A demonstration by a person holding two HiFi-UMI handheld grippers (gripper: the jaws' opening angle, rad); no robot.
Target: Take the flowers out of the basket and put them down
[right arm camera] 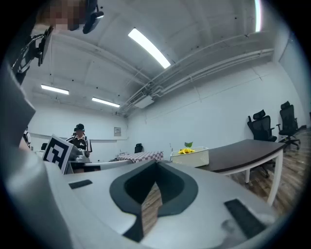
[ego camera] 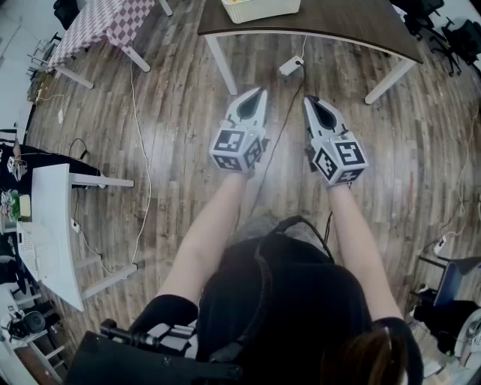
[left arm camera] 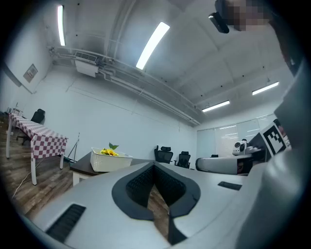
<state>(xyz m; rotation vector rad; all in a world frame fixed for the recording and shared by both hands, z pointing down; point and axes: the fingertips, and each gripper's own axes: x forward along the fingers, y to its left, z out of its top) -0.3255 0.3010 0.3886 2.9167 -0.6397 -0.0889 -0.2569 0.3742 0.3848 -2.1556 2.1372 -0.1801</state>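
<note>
A white basket (ego camera: 259,9) stands on the dark table (ego camera: 353,22) at the top of the head view, some way ahead of both grippers. Yellow flowers (left arm camera: 108,152) with a green leaf stick out of the basket (left arm camera: 111,161) in the left gripper view, and the flowers (right arm camera: 186,151) show again in the basket (right arm camera: 192,157) in the right gripper view. My left gripper (ego camera: 259,92) (left arm camera: 154,164) and right gripper (ego camera: 308,99) (right arm camera: 156,163) are held side by side over the wooden floor, level, pointing at the table. Both are shut with nothing between the jaws.
A checkered table (ego camera: 105,22) stands at the far left and a white desk (ego camera: 52,225) at the left edge. Cables and a power strip (ego camera: 291,66) lie on the floor under the dark table. Office chairs (ego camera: 451,34) are at the top right. A person (right arm camera: 80,141) stands in the background.
</note>
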